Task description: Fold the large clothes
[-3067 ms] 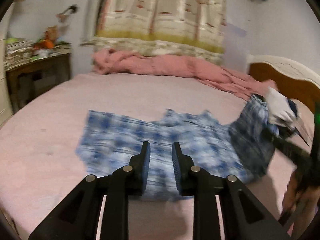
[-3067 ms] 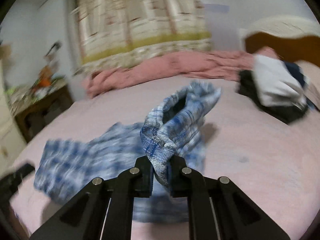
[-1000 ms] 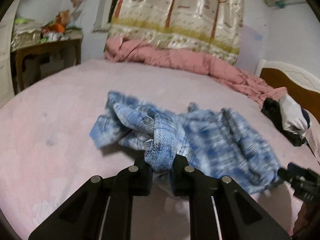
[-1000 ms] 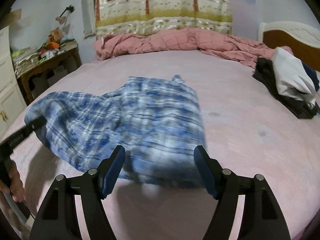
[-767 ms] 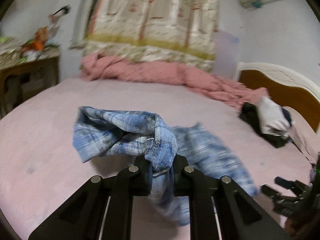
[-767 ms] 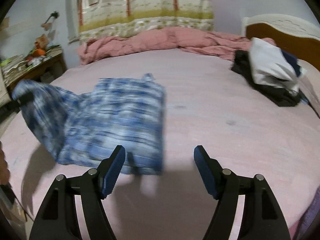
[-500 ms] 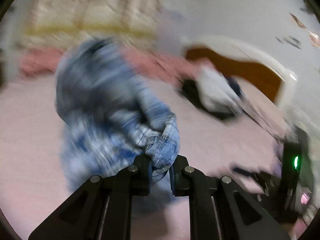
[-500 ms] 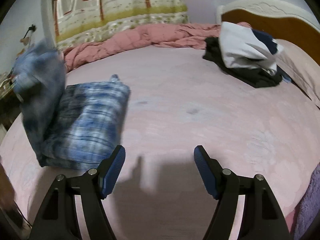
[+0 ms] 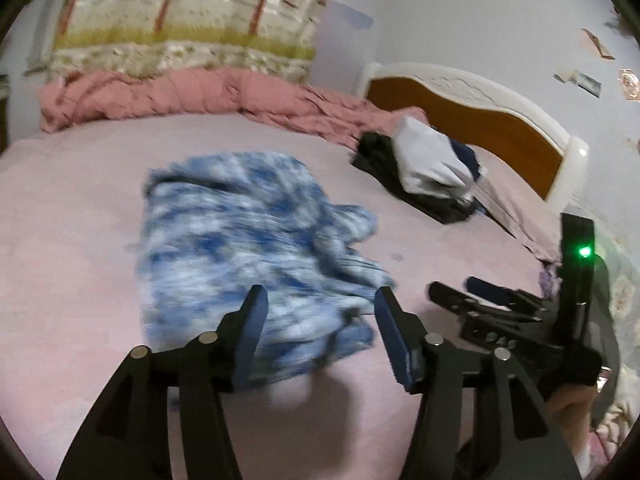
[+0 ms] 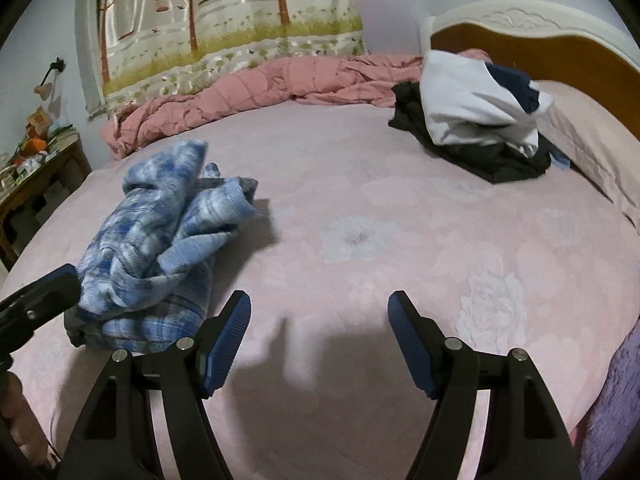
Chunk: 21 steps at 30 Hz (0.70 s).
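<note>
A blue and white plaid garment [image 9: 248, 248] lies folded in a loose bundle on the pink bed sheet [image 9: 72, 216]. It also shows in the right wrist view [image 10: 160, 240] at the left, with a flap rumpled on top. My left gripper [image 9: 318, 320] is open and empty just above the bundle's near edge. My right gripper [image 10: 318, 332] is open and empty over bare sheet, to the right of the garment. The right gripper also shows in the left wrist view [image 9: 492, 304] at the right.
A pile of white, black and navy clothes [image 10: 476, 120] lies near the wooden headboard [image 10: 532, 52]. A rumpled pink quilt [image 10: 248, 92] runs along the far side under a curtain. A cluttered wooden side table [image 10: 36, 176] stands at the left.
My left gripper carried a fold of the garment over to the right, opened and let it drop onto the bundle. My right gripper stayed open and drifted right.
</note>
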Each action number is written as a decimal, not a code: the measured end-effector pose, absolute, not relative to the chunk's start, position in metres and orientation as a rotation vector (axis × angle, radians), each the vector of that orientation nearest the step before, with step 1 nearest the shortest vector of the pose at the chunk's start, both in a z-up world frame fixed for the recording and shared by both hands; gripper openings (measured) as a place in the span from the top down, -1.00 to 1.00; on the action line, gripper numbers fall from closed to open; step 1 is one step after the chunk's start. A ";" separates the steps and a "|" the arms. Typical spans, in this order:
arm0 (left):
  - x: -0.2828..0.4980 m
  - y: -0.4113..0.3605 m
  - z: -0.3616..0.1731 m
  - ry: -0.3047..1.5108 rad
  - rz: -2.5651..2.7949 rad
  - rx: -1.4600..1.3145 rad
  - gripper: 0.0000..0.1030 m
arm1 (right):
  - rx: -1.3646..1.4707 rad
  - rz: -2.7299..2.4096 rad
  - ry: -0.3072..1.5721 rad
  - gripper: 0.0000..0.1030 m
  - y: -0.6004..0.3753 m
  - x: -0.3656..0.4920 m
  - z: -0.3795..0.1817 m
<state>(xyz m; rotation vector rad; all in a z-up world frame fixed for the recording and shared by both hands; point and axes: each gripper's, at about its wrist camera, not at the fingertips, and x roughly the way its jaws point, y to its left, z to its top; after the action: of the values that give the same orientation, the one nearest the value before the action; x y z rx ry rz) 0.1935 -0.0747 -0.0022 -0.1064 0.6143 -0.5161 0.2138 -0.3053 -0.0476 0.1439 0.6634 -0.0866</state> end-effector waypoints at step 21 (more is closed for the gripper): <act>0.218 -0.022 -0.070 0.836 -0.304 -0.210 -0.25 | 0.111 0.216 0.648 0.86 -0.221 0.266 -0.045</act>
<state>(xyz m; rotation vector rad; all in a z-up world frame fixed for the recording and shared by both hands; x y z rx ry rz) 0.2177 -0.0218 -0.0705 -0.2102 0.8360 -0.3044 0.2659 -0.2214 -0.0454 0.1114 0.6483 0.2156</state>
